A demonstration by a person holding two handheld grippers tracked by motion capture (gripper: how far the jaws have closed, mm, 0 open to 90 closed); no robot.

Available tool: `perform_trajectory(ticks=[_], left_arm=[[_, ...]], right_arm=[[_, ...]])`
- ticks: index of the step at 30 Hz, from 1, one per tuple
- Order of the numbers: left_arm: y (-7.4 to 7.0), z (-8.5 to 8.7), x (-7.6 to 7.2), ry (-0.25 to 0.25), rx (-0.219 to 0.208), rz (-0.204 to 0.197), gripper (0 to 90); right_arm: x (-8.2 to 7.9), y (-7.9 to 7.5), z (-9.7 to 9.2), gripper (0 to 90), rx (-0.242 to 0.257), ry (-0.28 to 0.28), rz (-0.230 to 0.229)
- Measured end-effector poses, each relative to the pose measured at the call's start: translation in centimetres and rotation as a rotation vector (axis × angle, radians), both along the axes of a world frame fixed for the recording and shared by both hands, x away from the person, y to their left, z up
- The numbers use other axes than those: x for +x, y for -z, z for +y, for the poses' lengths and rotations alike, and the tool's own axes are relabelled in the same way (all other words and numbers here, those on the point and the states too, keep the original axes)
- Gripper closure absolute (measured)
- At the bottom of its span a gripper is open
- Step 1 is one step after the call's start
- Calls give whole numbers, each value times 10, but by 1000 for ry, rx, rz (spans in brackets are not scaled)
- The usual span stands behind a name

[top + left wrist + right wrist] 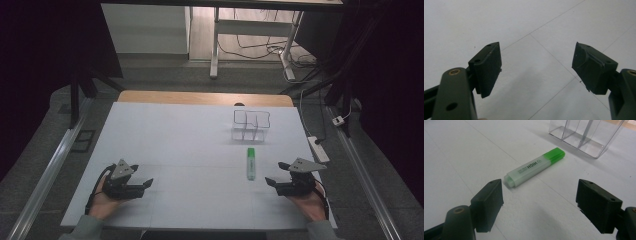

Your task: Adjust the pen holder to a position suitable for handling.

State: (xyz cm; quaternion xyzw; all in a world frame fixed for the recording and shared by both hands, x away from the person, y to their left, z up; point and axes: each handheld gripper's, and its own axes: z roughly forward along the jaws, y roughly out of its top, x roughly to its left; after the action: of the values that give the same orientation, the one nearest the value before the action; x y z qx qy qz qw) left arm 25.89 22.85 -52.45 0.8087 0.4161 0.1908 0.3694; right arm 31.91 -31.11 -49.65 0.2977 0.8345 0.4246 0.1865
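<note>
Fingers: both grippers spread, empty | surface: white table (200,150), green highlighter (251,163) | room: dark, grey floor (165,75)

highlighter (535,166): green cap, pale body | organiser (586,135): clear | table (175,145): white | grippers: blk

The left gripper (148,183) rests low in the person's left hand (102,200), jaws spread wide with nothing between them, its tips aimed toward the other gripper. The right gripper (270,181) sits in the right hand (307,204), jaws likewise parted wide (as wide as they go) and empty, tips aimed back at the left.
</note>
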Motion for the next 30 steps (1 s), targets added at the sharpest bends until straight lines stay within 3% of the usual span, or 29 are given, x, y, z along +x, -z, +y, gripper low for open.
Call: perform_trajectory(ticks=[30], left_arm=[[0, -1, -2, -10, 8, -6, 238]], right_arm=[[4, -3, 7, 268, -1, 4, 15]])
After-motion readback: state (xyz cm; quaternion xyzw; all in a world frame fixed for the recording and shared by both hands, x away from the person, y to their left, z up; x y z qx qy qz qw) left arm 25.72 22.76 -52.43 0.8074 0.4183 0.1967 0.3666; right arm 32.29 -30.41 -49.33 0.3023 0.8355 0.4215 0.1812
